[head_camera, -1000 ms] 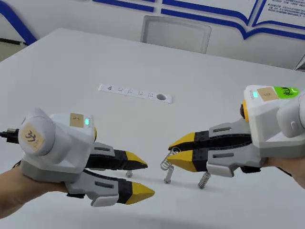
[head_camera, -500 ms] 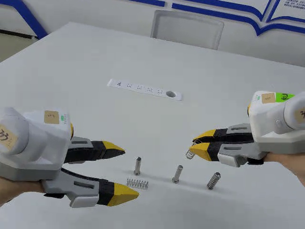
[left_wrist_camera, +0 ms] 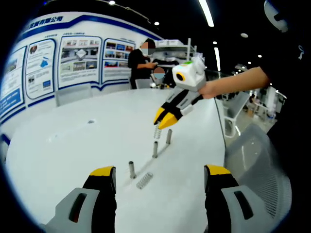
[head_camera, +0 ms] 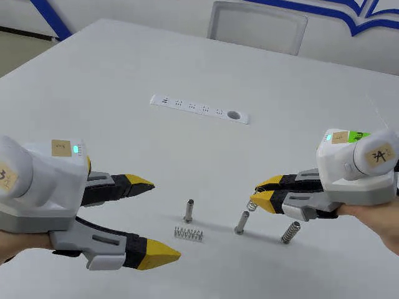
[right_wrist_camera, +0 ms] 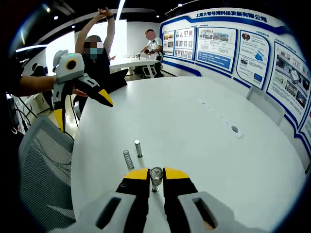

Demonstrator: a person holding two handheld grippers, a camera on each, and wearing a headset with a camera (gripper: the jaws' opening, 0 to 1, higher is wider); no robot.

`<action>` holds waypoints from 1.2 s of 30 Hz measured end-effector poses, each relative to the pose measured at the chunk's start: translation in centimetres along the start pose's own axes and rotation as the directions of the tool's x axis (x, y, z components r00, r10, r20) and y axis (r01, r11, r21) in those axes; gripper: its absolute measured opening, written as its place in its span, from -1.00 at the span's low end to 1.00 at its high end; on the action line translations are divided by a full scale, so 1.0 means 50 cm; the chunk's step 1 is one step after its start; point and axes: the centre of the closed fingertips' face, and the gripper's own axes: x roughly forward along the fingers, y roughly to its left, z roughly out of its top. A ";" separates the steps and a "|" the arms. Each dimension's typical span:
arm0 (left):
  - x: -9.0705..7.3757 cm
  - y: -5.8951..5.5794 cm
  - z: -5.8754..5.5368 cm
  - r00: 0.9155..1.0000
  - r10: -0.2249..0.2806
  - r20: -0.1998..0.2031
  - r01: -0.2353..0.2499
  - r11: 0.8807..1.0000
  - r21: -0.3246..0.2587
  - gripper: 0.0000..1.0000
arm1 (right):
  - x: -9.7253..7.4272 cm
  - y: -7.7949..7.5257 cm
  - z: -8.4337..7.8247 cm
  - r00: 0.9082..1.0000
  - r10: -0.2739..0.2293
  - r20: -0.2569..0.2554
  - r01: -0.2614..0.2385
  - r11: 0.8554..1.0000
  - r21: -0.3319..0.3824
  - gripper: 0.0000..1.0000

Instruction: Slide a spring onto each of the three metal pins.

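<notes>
Three springs [head_camera: 188, 234], three pins [head_camera: 189, 210], one power strip [head_camera: 199, 108].

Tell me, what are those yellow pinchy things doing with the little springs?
A person holds a gripper in each hand over a white table. The right gripper is shut on a spring, held close to the top of the middle pin. The right-hand pin already seems to wear a spring. The left-hand pin is bare, and a loose spring lies on the table beside it. The left gripper is open and holds nothing.
</notes>
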 end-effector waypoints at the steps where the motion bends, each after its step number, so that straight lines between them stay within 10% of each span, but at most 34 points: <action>1: -0.001 0.003 -0.001 1.000 0.007 0.002 -0.007 1.000 -0.008 0.53 | 0.004 0.000 -0.003 1.000 0.001 -0.005 -0.001 1.000 -0.001 -0.78; 36: -0.003 0.019 -0.033 0.998 0.056 -0.017 -0.057 0.996 -0.063 0.79 | 0.084 0.012 -0.091 0.989 0.016 -0.149 -0.022 0.999 -0.041 -0.78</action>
